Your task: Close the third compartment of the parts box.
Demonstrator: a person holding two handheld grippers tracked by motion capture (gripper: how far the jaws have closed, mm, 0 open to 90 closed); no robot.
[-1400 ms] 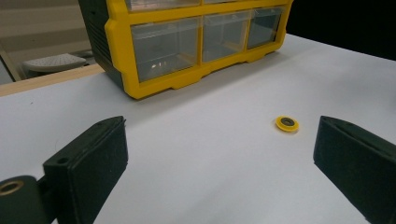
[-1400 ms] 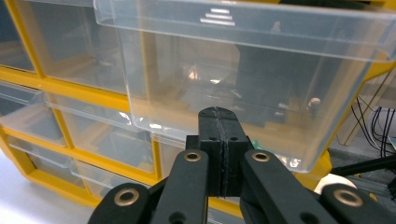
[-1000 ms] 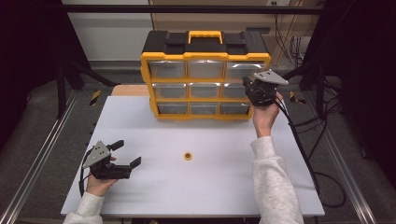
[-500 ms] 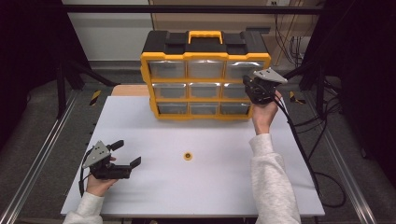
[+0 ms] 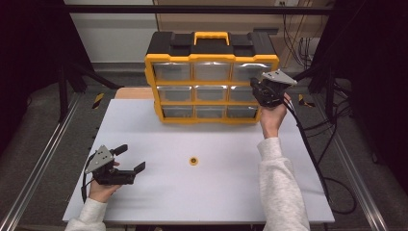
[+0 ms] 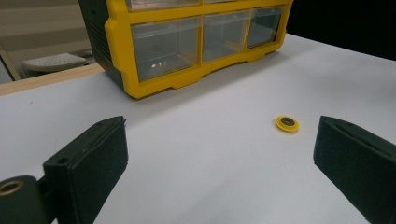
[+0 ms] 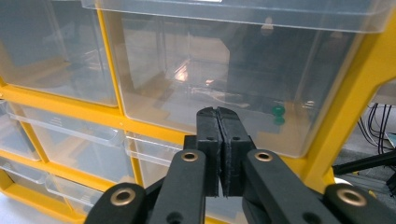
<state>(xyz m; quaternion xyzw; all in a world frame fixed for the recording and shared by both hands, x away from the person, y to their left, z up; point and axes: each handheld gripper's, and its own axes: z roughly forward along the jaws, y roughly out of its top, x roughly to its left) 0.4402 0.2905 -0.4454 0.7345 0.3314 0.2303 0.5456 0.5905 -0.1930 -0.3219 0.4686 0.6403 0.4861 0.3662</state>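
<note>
Nearest to you, your left gripper (image 5: 129, 160) rests low on the white table (image 5: 231, 192), close to its front left corner, with its jaws spread wide and nothing between them. In the left gripper view the two black pads (image 6: 88, 158) stand far apart with bare table between them, and the small yellow ring (image 6: 287, 123) lies beyond them, nearer the right-hand pad, well apart from both. From above, that ring (image 5: 193, 160) sits by itself on the table a little in front of its middle, to the right of your left gripper and clear of every edge.

Farther back, your right hand (image 5: 273, 113) reaches up from the right side of the table and holds your right gripper (image 5: 254, 89) against the right end of the yellow and black drawer cabinet (image 5: 211, 60), which stands along the table's far edge. The gripper is level with the middle row of clear drawers, at the rightmost column. In the right gripper view its jaws are pressed together, pad against pad, with nothing caught between them, and their tips (image 7: 218, 114) sit right at the front of a clear drawer (image 7: 233, 79); you cannot tell from the pictures whether they touch the plastic. Inside that drawer, toward its right side, a small green pin-like piece (image 7: 278, 112) shows through the wall.

No brand, label or writing can be read on the cabinet, the ring or either gripper.
</note>
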